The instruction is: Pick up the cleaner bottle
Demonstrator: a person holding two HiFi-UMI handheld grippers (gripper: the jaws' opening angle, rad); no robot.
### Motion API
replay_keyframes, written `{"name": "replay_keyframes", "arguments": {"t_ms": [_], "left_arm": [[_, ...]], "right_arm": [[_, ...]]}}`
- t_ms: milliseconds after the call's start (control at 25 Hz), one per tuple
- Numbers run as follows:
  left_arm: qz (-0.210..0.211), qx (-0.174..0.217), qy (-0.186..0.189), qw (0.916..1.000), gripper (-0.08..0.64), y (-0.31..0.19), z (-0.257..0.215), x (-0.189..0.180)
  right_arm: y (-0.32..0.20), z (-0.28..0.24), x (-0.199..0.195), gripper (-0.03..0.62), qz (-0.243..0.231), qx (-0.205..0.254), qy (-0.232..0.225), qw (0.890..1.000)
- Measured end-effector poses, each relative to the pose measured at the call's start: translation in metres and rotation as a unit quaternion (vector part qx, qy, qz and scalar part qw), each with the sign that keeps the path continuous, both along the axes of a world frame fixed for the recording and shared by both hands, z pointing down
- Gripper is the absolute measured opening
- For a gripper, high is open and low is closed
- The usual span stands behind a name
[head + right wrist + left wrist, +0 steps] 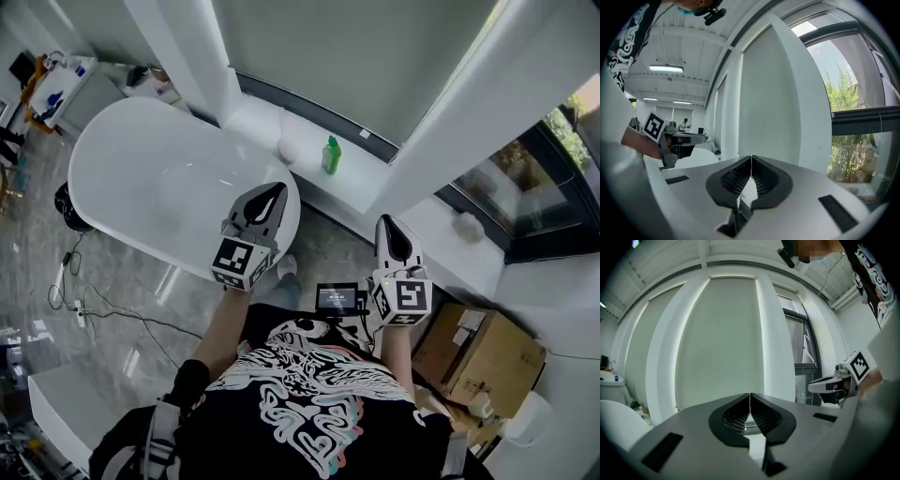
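A white bathroom with a marble floor (141, 309) lay below, a bathtub (150, 178) set against a long sill (309, 183) under a drawn blind (347, 56). The cleaner bottle (331, 155), green, stood upright on that sill, its long axis vertical, with a pale round thing (289, 150) just beside it.

The left gripper (267, 202) hung over the near rim of the tub with its jaws pressed together and nothing between them. The bottle lay ahead of it and a little to its right. The right gripper (394, 236), likewise closed and empty, had the bottle ahead and to its left, farther off. By the head view the left looked the nearer of the two. Neither gripper view showed the bottle; each looked at the blind and the window frame above it.

Either tool would need its jaws spread before reaching in. Room seemed tight: the round thing crowded one side of the bottle, a slanting white pillar (450, 122) rose on the other, and the wall stood close behind
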State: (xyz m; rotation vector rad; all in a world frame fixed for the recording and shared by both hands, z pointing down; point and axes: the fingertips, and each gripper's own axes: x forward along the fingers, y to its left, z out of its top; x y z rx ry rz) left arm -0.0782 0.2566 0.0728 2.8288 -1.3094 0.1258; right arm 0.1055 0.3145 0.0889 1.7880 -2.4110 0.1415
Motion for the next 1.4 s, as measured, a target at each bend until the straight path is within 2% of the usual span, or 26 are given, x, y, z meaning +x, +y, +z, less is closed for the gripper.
{"name": "replay_keyframes", "arguments": {"t_ms": [360, 720, 960, 1080, 1200, 1400], "left_arm": [[0.018, -0.014, -0.004, 0.9997, 0.018, -0.114, 0.013, -0.008], [0.026, -0.044, -0.005, 0.9987, 0.018, -0.192, 0.037, -0.032], [0.032, -0.057, 0.006, 0.9979, 0.018, -0.223, 0.053, -0.037], [0.033, -0.059, 0.01, 0.9977, 0.018, -0.236, 0.059, -0.043], [0.036, -0.058, 0.009, 0.9976, 0.018, -0.246, 0.062, -0.045], [0.032, -0.069, 0.01, 0.9971, 0.018, -0.258, 0.07, -0.05]], "right_arm": [[-0.106, 0.013, -0.012, 0.029, 0.02, -0.02, 0.0, 1.0], [-0.181, 0.027, -0.027, 0.029, 0.035, -0.026, 0.002, 0.999], [-0.203, 0.041, -0.03, 0.029, 0.043, -0.042, -0.003, 0.998], [-0.209, 0.053, -0.043, 0.029, 0.028, -0.053, -0.003, 0.998], [-0.216, 0.056, -0.05, 0.029, 0.017, -0.052, 0.001, 0.998], [-0.233, 0.061, -0.048, 0.029, 0.027, -0.054, -0.001, 0.998]]}}
